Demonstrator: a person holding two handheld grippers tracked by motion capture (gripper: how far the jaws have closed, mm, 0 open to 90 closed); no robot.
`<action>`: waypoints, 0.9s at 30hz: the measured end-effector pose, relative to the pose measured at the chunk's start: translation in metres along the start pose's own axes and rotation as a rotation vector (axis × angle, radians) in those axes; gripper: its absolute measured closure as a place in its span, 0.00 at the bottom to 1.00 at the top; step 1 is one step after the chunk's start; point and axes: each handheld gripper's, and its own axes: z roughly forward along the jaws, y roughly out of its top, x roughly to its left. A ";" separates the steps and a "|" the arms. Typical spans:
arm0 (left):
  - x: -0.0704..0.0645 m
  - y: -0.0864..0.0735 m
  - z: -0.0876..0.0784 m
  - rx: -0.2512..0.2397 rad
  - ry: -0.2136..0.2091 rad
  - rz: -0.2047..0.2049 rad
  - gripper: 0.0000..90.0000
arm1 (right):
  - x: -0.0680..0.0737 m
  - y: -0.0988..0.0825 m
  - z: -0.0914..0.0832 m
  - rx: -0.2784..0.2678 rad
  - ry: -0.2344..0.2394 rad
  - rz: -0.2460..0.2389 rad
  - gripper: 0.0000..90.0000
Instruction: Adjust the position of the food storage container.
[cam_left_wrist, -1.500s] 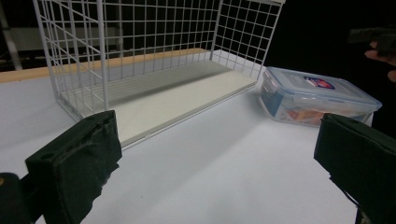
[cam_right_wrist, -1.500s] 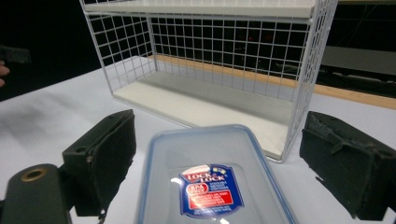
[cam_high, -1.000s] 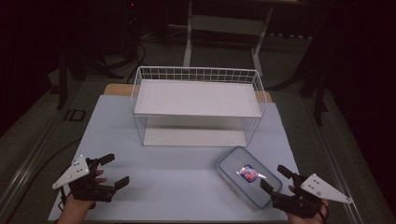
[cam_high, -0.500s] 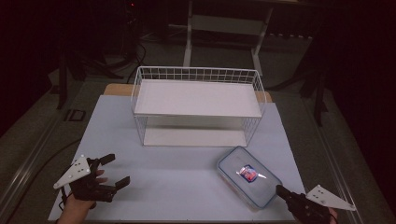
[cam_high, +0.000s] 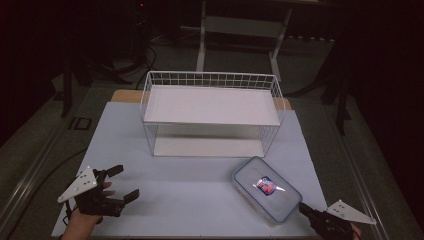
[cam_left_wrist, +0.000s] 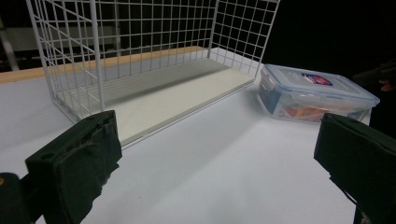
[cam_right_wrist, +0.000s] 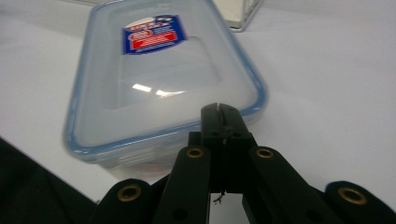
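The high view gives the whole layout: one white table (cam_high: 200, 197), one wire rack (cam_high: 212, 112) with two white shelves at its far middle, and one clear plastic box (cam_high: 266, 189) with a red and blue label on the lid, lying near the right edge, in front of the rack's right corner.

The left gripper (cam_high: 116, 187) is at the near left, well apart from the box. The right gripper (cam_high: 306, 212) is at the near right corner, just beside the near end of the box.

The left gripper view shows what the high view cannot: the box seen from the side has colored contents inside. The two pads stand wide apart with nothing between them.

The right gripper view shows the box lid (cam_right_wrist: 161, 74) close up. The two jaws are pressed together with nothing held, and their tip is just at the near rim of the box.
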 end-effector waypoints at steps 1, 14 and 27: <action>0.000 0.000 0.000 0.000 0.000 0.000 0.00 | -0.001 0.000 0.001 -0.003 0.001 0.005 1.00; -0.002 0.000 0.001 0.004 -0.009 0.005 0.00 | -0.005 0.014 0.022 0.002 -0.001 -0.015 1.00; -0.003 0.000 0.002 0.009 -0.012 0.007 0.00 | -0.015 0.027 0.046 0.006 -0.018 -0.025 1.00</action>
